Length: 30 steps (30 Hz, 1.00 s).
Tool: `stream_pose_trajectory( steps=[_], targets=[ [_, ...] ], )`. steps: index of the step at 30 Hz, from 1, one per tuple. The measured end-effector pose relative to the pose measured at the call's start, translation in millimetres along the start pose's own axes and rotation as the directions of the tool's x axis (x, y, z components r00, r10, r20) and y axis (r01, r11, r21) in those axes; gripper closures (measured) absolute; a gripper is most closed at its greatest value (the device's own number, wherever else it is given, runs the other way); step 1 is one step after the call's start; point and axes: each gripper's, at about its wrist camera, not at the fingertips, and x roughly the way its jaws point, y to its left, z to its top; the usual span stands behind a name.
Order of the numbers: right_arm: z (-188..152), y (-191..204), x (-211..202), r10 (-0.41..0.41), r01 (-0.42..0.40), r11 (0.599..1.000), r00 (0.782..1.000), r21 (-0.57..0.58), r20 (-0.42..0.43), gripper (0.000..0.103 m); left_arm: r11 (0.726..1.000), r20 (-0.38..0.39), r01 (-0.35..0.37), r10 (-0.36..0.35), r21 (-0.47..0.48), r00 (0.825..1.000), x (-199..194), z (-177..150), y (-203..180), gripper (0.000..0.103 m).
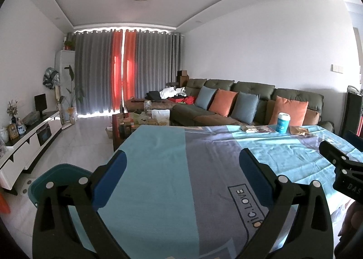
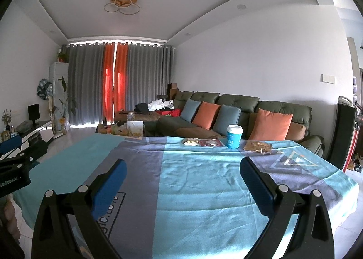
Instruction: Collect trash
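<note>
Left gripper [image 1: 182, 176] and right gripper [image 2: 181, 183] both spread wide, nothing between the blue pads, held over the near end of the table.

Trash sits along the far edge, well apart from both grippers: a teal paper cup [image 2: 234, 136], a pale wrapper [image 2: 191, 141], a dark red packet [image 2: 210, 143], a brown packet [image 2: 257, 146]; labels too small to read. Teal bin [image 1: 59, 173] mostly hidden behind the left finger. Blue-and-grey tablecloth [image 2: 204, 172], lettering partly covered. Green sofa [image 2: 238, 109] behind, curtains drawn.
</note>
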Motion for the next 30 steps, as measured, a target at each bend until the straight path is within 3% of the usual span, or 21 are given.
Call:
stream_pose_trajectory(
  steps=[30],
  targets=[
    [6,-12,9,-0.043,0.043,0.999,0.999,0.0,-0.008,0.007,1.0,-0.015,-0.001,0.001,-0.001,1.0,10,7,6,0.005]
  ],
)
